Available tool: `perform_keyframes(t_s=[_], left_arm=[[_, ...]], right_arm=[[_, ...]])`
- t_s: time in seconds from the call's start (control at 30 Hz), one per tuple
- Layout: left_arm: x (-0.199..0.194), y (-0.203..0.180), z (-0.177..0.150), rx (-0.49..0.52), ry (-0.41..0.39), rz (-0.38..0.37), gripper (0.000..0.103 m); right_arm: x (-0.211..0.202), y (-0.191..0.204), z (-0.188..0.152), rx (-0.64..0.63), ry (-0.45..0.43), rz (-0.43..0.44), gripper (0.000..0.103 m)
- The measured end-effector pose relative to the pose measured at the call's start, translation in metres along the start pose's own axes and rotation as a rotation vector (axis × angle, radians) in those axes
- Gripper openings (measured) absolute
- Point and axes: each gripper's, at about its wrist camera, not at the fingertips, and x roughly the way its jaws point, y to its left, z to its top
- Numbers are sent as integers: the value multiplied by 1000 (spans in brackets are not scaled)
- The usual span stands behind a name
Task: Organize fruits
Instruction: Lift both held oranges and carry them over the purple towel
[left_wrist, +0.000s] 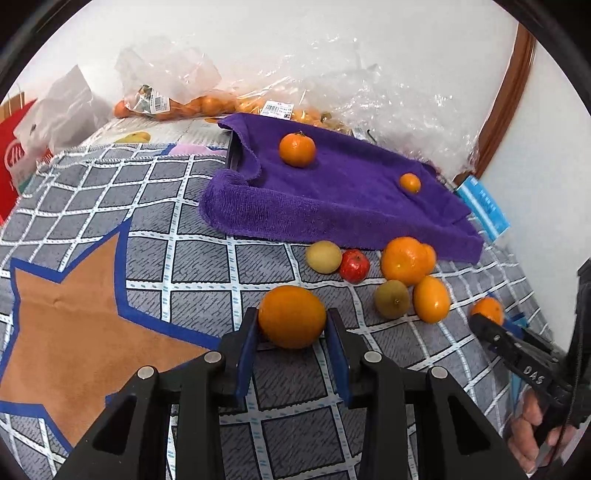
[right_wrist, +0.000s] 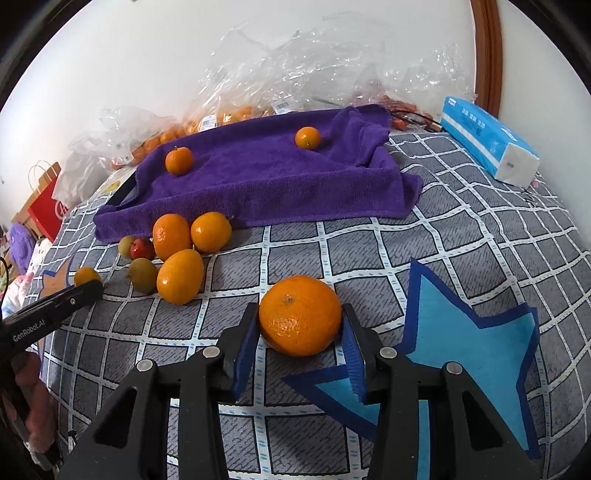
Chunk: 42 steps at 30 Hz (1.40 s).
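My left gripper (left_wrist: 291, 325) is shut on an orange (left_wrist: 291, 316), held just above the checked cloth. My right gripper (right_wrist: 299, 326) is shut on a larger orange (right_wrist: 300, 315); it also shows at the right edge of the left wrist view (left_wrist: 487, 310). A purple towel (left_wrist: 332, 195) covers a tray and carries two small oranges (left_wrist: 297, 149) (left_wrist: 410, 183). In front of the towel lies a cluster of fruit: a yellow fruit (left_wrist: 324, 257), a red apple (left_wrist: 354, 266), a big orange (left_wrist: 406, 260), a kiwi (left_wrist: 392, 299) and an oval orange (left_wrist: 431, 299).
Clear plastic bags of oranges (left_wrist: 192, 103) lie against the back wall. A blue tissue pack (right_wrist: 487, 138) sits at the right. A red paper bag (left_wrist: 14, 162) stands at the left. The cloth bears a brown star (left_wrist: 62, 317) and a blue star (right_wrist: 461, 354).
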Motion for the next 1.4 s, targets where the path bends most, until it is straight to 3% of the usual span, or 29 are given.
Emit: perform_keyframes(t_s=[0.2,1.17,1.4], left_arm=[[-13,16,-1,-74,-70,-121,34],[-31,10,-4,-41,-173,-119,34],[-38,11,-6,-48,-202,-84,34]], right_arm=[[-4,-1,-2,3,-19,12,42],[-17,-5,-4,30,-80,28,42],[-19,-8,-4,54,-94,12,42]])
